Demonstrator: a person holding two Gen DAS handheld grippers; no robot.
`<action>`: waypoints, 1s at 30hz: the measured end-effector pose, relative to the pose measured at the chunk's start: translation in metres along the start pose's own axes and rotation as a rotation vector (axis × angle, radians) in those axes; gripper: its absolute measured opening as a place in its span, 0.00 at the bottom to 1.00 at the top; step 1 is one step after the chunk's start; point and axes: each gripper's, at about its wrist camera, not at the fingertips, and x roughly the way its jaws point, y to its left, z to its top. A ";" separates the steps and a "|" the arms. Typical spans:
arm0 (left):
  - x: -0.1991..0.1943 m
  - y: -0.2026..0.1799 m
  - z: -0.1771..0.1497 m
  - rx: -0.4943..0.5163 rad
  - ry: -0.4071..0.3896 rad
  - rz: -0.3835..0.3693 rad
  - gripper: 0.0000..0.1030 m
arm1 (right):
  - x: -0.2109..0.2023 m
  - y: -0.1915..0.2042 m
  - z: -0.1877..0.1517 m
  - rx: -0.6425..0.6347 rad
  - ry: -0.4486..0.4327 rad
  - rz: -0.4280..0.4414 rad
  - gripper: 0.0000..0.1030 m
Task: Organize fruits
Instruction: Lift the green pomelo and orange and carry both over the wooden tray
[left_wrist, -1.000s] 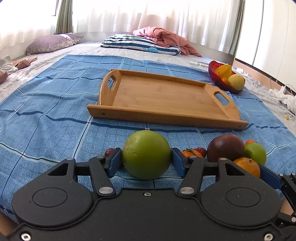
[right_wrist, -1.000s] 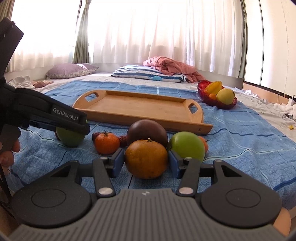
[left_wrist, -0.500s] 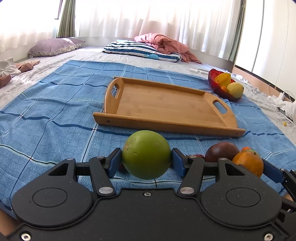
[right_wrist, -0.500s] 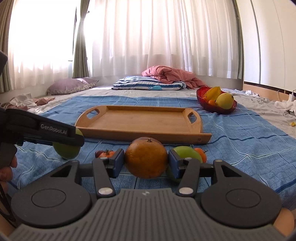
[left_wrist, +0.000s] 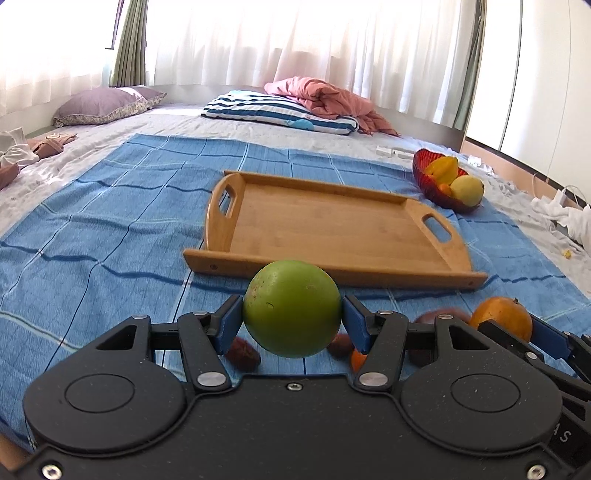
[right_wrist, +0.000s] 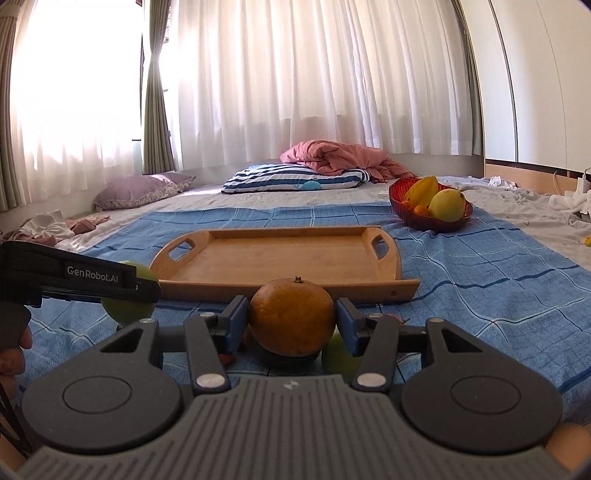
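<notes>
the left tool (left_wrist: 291, 317) pinches a green round fruit (left_wrist: 291, 308) between its blue pads, the fruit held clear of the blue checked blanket (left_wrist: 110, 229) that covers the bed. the right tool (right_wrist: 292, 320) pinches an orange (right_wrist: 292, 317) in the same way, stem end up, also off the blanket. ahead of both lies an empty wooden tray (left_wrist: 332, 229) with cut-out handles, flat on the blanket. under and between the tools a few loose fruits lie on the blanket: a small dark red one (left_wrist: 242, 353), a dark purple one (left_wrist: 441, 317) (blurred) and another green one (right_wrist: 338, 356), mostly hidden. beyond the tray's right end stands a red bowl (right_wrist: 430, 219) holding yellow fruit. a striped pillow (right_wrist: 295, 179) and a pink quilt (right_wrist: 340, 157) lie far back by the curtains
</notes>
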 end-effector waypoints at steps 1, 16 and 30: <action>0.001 0.000 0.002 0.001 -0.004 0.000 0.55 | 0.001 -0.001 0.002 0.003 -0.003 0.000 0.54; 0.023 0.010 0.026 -0.012 -0.003 0.008 0.55 | 0.020 -0.021 0.018 0.066 0.004 0.002 0.54; 0.055 0.014 0.073 -0.020 0.029 -0.035 0.55 | 0.066 -0.045 0.064 0.126 0.029 0.044 0.54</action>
